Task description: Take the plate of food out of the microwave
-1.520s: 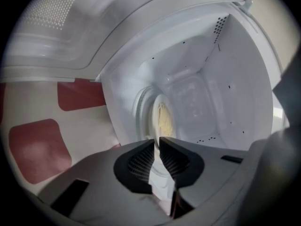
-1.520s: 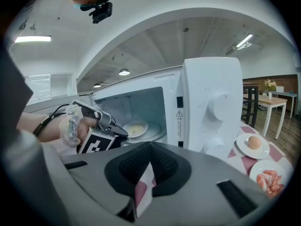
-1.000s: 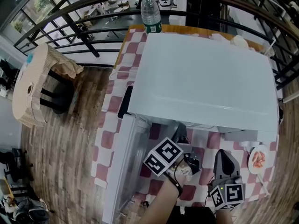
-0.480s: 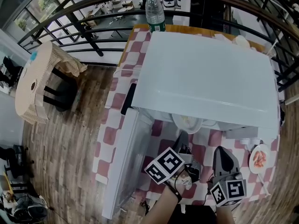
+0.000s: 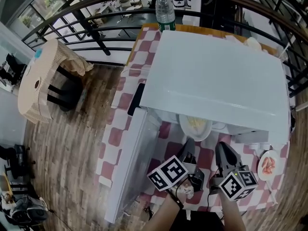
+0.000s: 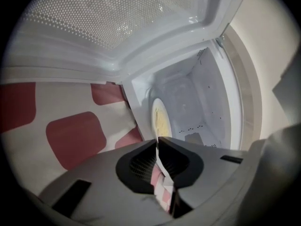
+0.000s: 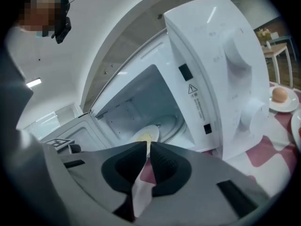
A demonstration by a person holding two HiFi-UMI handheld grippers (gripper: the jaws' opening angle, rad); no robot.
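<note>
A white plate (image 5: pixel 195 125) of yellow food sticks halfway out of the front of the white microwave (image 5: pixel 216 76). Its door (image 5: pixel 129 162) hangs open to the left. My left gripper (image 5: pixel 188 142) is shut on the plate's near rim; in the left gripper view the plate (image 6: pixel 161 120) runs edge-on from the oven cavity into the jaw tips (image 6: pixel 157 141). My right gripper (image 5: pixel 220 147) hovers just right of the plate, jaws nearly together with nothing between them. In the right gripper view the plate (image 7: pixel 145 135) lies just beyond its tips (image 7: pixel 147 146).
The microwave stands on a red-and-white checked tablecloth (image 5: pixel 111 136). A small plate of red food (image 5: pixel 267 165) lies at the right front, and an egg on a saucer (image 7: pixel 280 95) sits beside the microwave. A water bottle (image 5: pixel 165 11) stands behind it. A wicker chair (image 5: pixel 41 81) is on the floor at left.
The plate has slid out of the microwave toward me as my left gripper drew back. My right gripper has moved forward toward the microwave's front.
</note>
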